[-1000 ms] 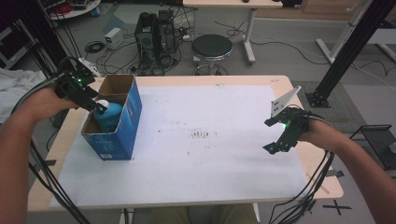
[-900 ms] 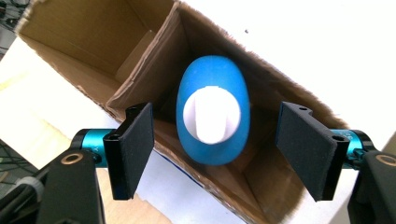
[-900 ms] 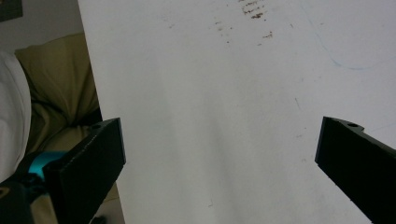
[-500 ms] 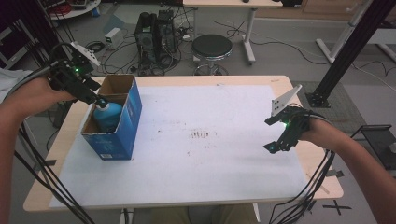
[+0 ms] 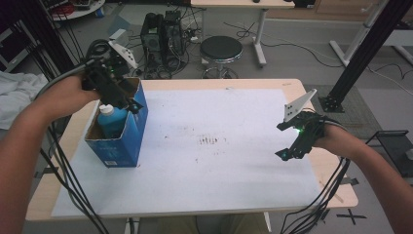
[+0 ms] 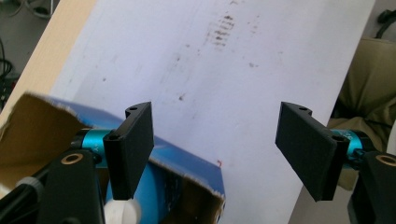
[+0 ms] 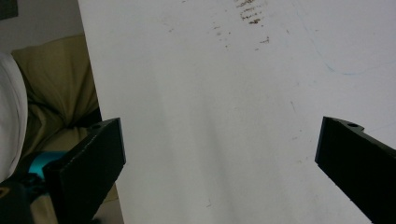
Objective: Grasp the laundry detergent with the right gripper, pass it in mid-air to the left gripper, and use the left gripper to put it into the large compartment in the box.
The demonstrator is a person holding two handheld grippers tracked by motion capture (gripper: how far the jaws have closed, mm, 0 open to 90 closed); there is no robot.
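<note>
While your left gripper (image 5: pixel 127 103) hovers over the box, jaws apart, gripping nothing | blue bottle (image 5: pixel 111 121) stands inside blue cardboard box (image 5: pixel 127 141) at the table's (image 5: pixel 253 84) left | right gripper (image 5: pixel 290 141) gapes empty over white sheet (image 5: pixel 219 161).

blue bottle (image 5: pixel 111 122) in blue box (image 5: pixel 127 141)

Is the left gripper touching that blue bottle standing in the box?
Apart. In the left gripper view, the left gripper stands open with only white paper between its jaws; the bottle sits below, inside the box.
</note>
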